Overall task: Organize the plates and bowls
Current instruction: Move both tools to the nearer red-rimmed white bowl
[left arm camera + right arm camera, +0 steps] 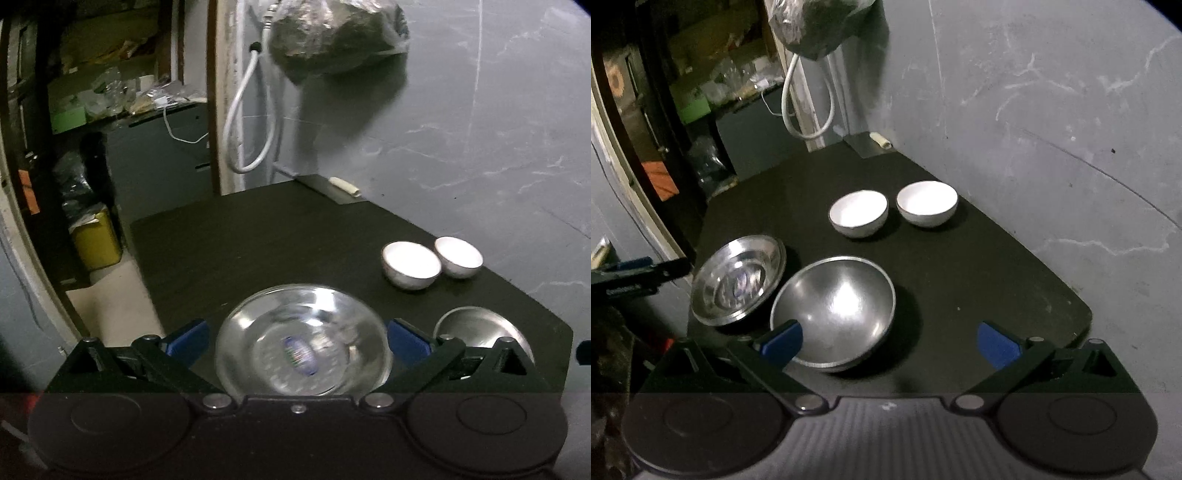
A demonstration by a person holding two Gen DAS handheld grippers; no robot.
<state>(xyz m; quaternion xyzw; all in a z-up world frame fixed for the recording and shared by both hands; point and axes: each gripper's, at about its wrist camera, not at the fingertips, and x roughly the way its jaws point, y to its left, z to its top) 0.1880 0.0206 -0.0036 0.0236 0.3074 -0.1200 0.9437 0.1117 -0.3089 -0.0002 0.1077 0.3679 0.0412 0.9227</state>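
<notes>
A shiny steel plate [303,343] with a sticker in its middle sits between the blue fingertips of my open left gripper [297,341], which do not visibly touch it. In the right wrist view the plate [738,280] looks tilted at the table's left edge. A steel bowl [834,310] stands beside it; it also shows in the left wrist view [480,332]. Two white bowls [858,213] [927,203] stand side by side farther back. My right gripper [890,341] is open and empty, its left fingertip over the steel bowl's near rim.
The dark table [960,277] stands against a grey marbled wall [1052,129] on the right. A wrapped bundle [336,37] and a white hose [251,110] hang at the far end. Cluttered shelves [110,92] and a yellow bin [98,240] are left of the table.
</notes>
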